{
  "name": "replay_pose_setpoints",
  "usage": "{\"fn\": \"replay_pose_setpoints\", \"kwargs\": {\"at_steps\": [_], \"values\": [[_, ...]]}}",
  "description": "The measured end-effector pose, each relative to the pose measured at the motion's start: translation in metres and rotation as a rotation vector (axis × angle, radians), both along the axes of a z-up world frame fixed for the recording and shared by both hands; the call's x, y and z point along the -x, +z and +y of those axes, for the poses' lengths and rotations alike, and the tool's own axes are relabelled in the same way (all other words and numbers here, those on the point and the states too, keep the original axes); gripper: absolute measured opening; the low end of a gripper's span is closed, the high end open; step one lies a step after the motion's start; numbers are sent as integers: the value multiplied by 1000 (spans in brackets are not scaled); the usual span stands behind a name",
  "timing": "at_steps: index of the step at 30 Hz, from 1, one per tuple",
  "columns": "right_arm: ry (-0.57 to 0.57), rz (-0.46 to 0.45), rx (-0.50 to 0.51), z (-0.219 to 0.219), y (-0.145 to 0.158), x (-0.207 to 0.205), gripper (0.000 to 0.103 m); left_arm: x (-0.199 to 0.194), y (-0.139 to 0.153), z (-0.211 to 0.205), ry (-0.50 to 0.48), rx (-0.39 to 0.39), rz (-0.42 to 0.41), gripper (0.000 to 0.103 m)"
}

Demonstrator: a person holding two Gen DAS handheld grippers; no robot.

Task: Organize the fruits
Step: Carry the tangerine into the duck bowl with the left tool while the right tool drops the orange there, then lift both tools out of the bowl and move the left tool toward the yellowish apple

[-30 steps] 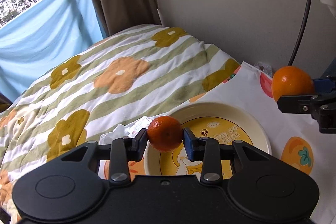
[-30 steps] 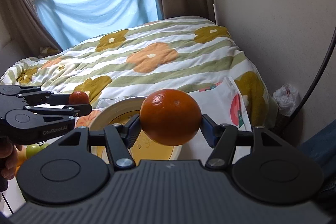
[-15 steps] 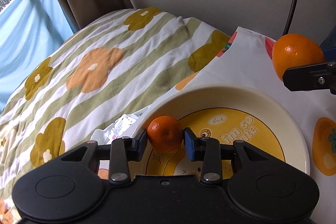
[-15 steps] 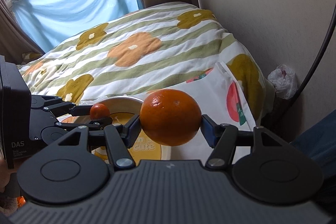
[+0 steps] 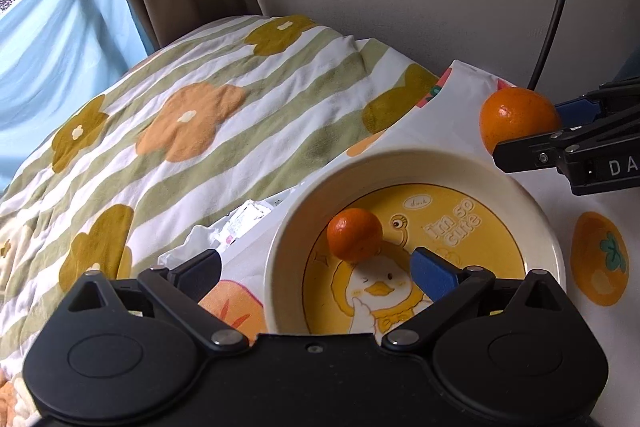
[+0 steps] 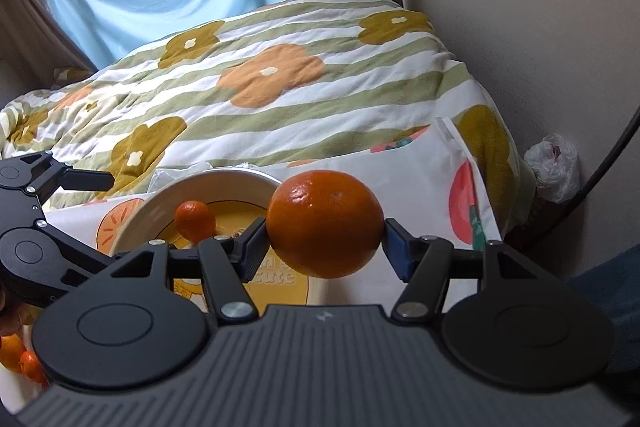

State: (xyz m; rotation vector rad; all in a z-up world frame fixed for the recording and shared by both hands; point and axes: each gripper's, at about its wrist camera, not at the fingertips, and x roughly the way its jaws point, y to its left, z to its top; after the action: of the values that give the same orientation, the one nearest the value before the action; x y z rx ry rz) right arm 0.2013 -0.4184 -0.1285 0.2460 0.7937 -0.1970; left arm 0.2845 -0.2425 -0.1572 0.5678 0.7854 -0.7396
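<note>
Orange against yellow — a small mandarin [image 5: 354, 234] sits inside the cream-rimmed plate [image 5: 532, 215], on its yellow centre beside the printed duck and the words "I'm so cute". The left gripper [image 5: 316, 273] hovers just behind it with its blue-padded jaws spread wide, touching nothing; one finger hangs outside the plate's rim, the other over the yellow centre. The right gripper [image 6: 324, 247] is clenched on a large orange [image 6: 325, 223], pinched between both pads and held in the air near the plate's far right edge — in the left wrist view that orange [image 5: 518, 121] hangs above the white fruit-print cloth [image 5: 460, 115]. Plate and cloth rest on a bed with a green-striped floral quilt [image 5: 192, 131]. More orange fruit [image 6: 18, 355] shows at the lower left corner of the right wrist view.
</note>
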Motion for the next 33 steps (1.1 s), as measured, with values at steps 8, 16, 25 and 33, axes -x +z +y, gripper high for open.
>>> {"fn": "replay_pose_setpoints", "kwargs": {"at_steps": [8,16,25,33], "values": [[241,23,115,35,-15,-25,76,10,0,22,19,-18,6,103],[313,48,144,52,-30,-38,77,13,-2,37,39,-31,1,103],[242,-32,173,45,-11,-21,103,22,4,42,54,-24,-22,103],[217,-85,172,44,16,4,103,42,28,46,92,4,-82,103]]}}
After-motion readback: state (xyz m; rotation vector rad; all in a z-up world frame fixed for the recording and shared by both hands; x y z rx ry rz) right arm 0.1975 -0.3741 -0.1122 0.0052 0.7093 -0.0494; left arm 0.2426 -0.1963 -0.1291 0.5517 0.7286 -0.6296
